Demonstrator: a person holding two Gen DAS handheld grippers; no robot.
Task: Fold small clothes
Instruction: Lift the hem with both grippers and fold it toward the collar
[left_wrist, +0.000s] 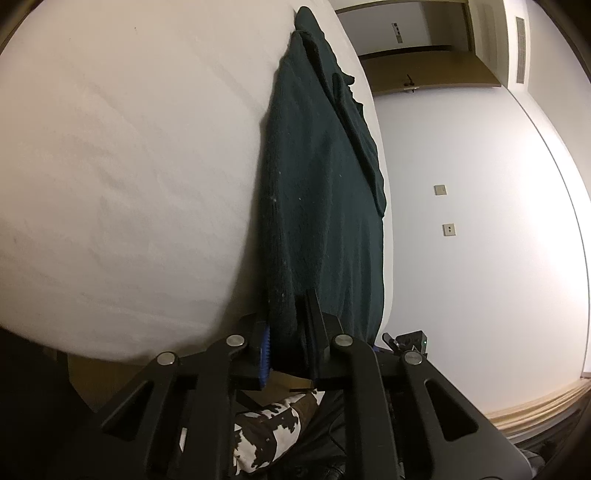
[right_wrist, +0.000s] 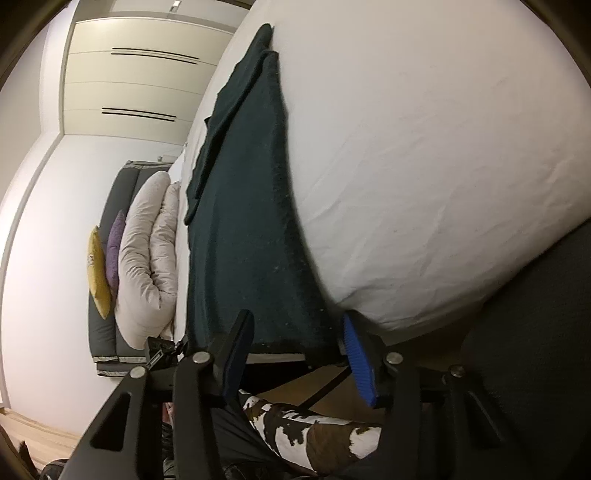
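Dark green knitted garment (left_wrist: 317, 206), small, coarse wool-like weave with pale lint specks: lies stretched along the edge of a white sheeted mattress (left_wrist: 122, 177), one narrower flap or sleeve doubled over its far part. Left gripper (left_wrist: 286, 347), black with a blue ribbed pad: fingers pressed together on the near hem of the garment, cloth bunched between them. Right gripper (right_wrist: 295, 350), same make: fingers spread, the near hem lying between them at the mattress edge; whether either pad touches the cloth cannot be told. Step in hand, by judgement: taking hold of the near edge at two points before a fold, the left point secured, the right not yet. Next move likely calls for the right fingers to close on the hem, then both grippers to lift together and carry the edge toward the far end, keeping the cloth taut so the doubled flap does not slip. Background items: folded pale quilt (right_wrist: 147, 251), a purple cushion (right_wrist: 115, 251) and a yellow cushion (right_wrist: 96, 273) on a grey padded headboard or bench; wooden door (left_wrist: 424, 70); two wall plates. Obscured: far end of the garment foreshortened, its type uncertain; the brown-and-white patterned fabric (right_wrist: 306, 428) below the grippers partly cut off, its nature unclear.
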